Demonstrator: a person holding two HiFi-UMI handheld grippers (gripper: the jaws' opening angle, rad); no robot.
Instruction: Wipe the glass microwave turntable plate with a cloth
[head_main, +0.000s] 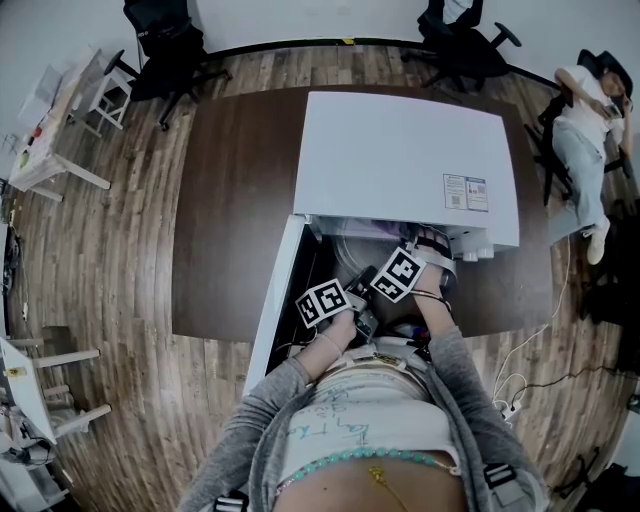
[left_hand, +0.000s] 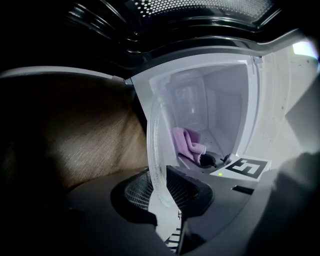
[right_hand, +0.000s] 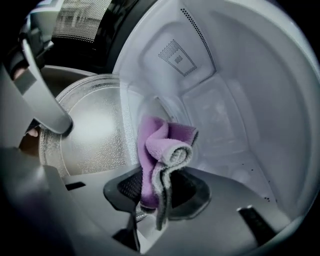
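Note:
The glass turntable plate (left_hand: 154, 145) stands on its edge at the microwave's mouth, with my left gripper (left_hand: 162, 192) shut on its rim. From the right gripper view the plate (right_hand: 92, 132) shows its textured face at the left, with one left finger (right_hand: 47, 102) on its edge. My right gripper (right_hand: 157, 192) is shut on a folded purple cloth (right_hand: 160, 147), held just right of the plate's face inside the white cavity (right_hand: 230, 100). Whether cloth and glass touch I cannot tell. In the head view both grippers (head_main: 345, 295) (head_main: 408, 262) reach into the oven opening.
The white microwave (head_main: 400, 160) sits on a dark table (head_main: 230, 200), its door (head_main: 272, 300) swung open to the left. Office chairs stand beyond the table, and a person (head_main: 590, 120) sits at the far right. A power strip (head_main: 505, 405) and cables lie on the floor.

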